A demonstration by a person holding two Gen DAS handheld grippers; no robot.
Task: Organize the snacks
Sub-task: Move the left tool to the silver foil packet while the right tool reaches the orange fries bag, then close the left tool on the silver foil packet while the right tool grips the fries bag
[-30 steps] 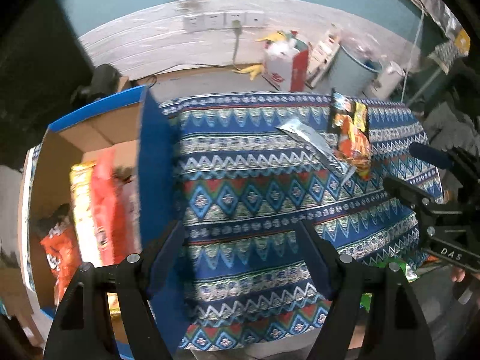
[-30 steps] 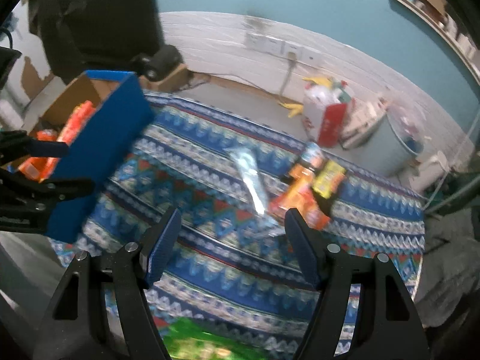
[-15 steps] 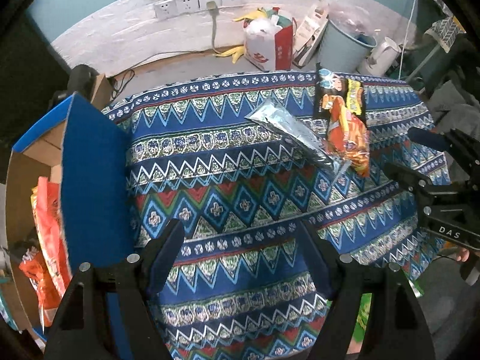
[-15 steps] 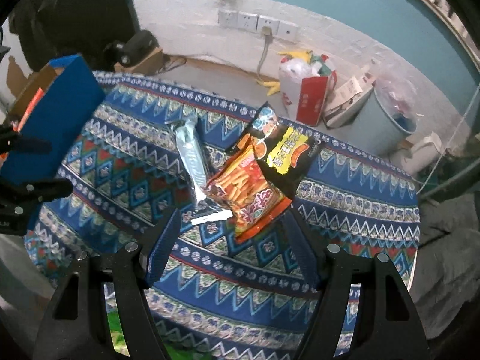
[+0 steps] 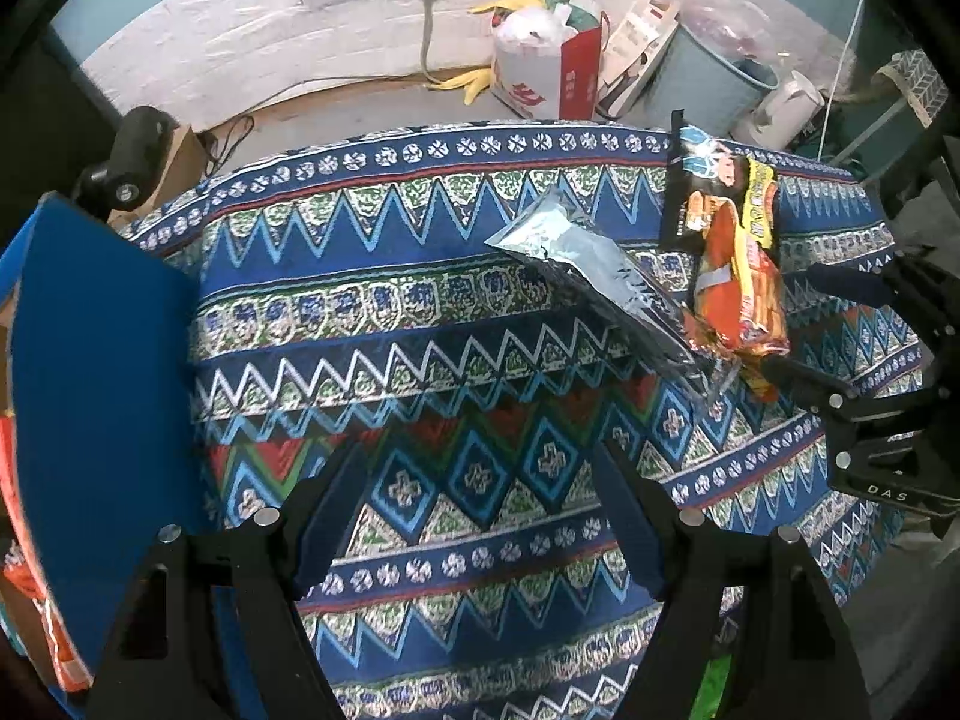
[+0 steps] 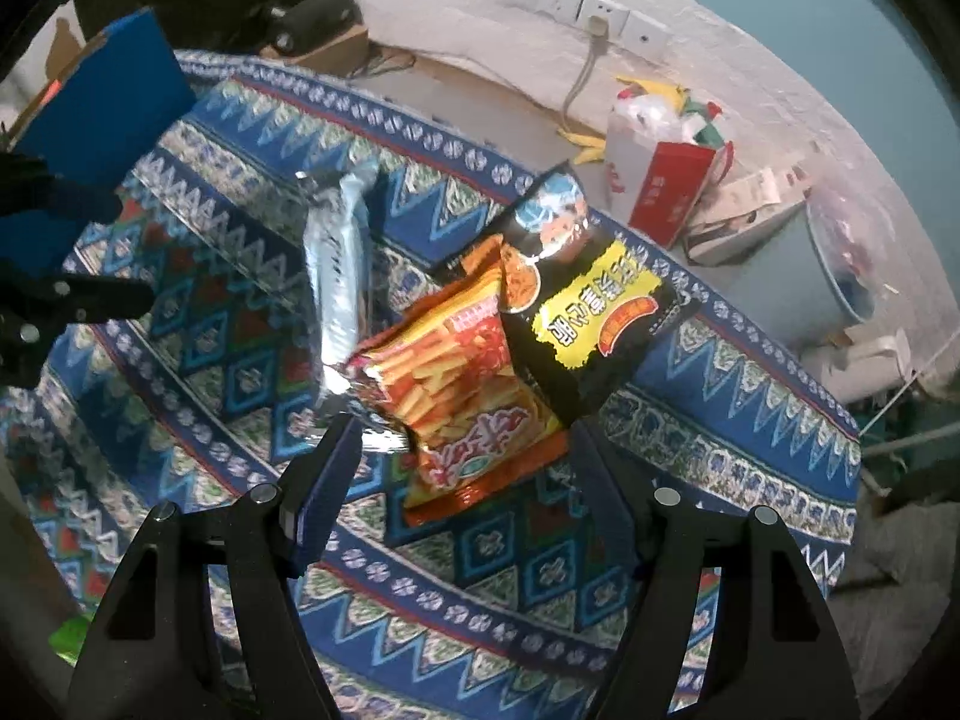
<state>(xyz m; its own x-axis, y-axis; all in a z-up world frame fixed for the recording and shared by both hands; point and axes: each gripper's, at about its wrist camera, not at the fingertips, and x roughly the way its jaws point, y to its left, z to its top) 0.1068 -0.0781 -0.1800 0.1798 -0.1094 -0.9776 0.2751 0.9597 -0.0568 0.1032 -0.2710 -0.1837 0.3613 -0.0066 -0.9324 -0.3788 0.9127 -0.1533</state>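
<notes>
Patterned cloth (image 5: 420,312) covers our table. Through the left wrist camera, our left gripper (image 5: 474,510) hangs released and empty beside the blue box (image 5: 102,360). Through the right, our right gripper (image 6: 456,480), also released, straddles the orange snack bag (image 6: 462,396); three packets remain: orange, black (image 6: 588,306), silver (image 6: 339,276). Next we judge: pinch the orange one.

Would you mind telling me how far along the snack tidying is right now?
Some orange packets already sit in the blue box. The open right gripper is closing in on the orange fries bag; the black bag and silver packet remain. The left gripper is open, empty.
</notes>
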